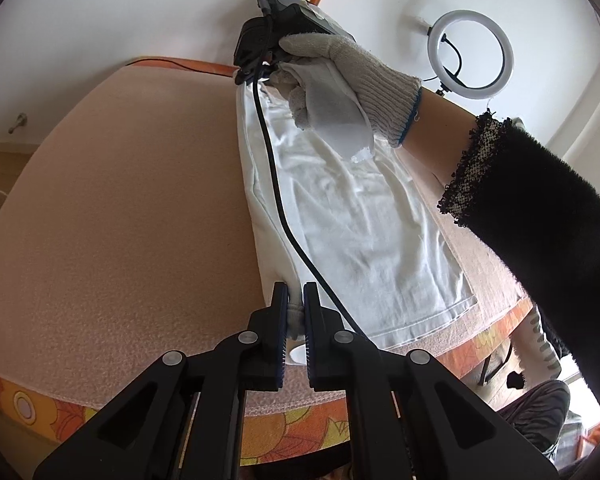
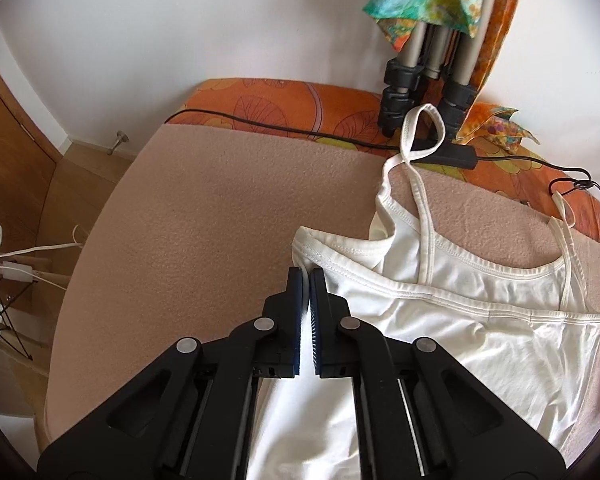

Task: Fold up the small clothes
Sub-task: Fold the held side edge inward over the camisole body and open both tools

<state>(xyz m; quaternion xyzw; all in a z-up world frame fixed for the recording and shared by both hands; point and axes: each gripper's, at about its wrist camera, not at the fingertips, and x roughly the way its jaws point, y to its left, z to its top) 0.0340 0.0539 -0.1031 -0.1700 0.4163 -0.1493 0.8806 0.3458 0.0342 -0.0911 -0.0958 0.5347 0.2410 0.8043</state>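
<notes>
A white camisole top (image 1: 360, 220) is spread flat on a pinkish fleece cover (image 1: 120, 200) laid over an orange floral-patterned table (image 2: 284, 96). Its hem lies toward the near edge of the table in the left wrist view, while the 2 thin straps (image 2: 424, 200) are seen at the far end, one loop reaching onto the orange border beside a black cable (image 2: 260, 120).

The left gripper (image 1: 295, 300) is clenched on a bunched fold of the top's side edge near the hem, white fabric being visible between the blue pads. The right gripper (image 2: 305, 284) is closed tight at the top's underarm corner; the hemmed edge is pinched at its fingertips. From the left wrist view, this gripper is seen held by a hand in a grey knitted glove (image 1: 340, 76), with a black fuzzy sleeve (image 1: 540, 216) behind it.

A ring light (image 1: 470, 50) stands against the white wall. No brand, label or readable writing can be made out on the garment or the tools
</notes>
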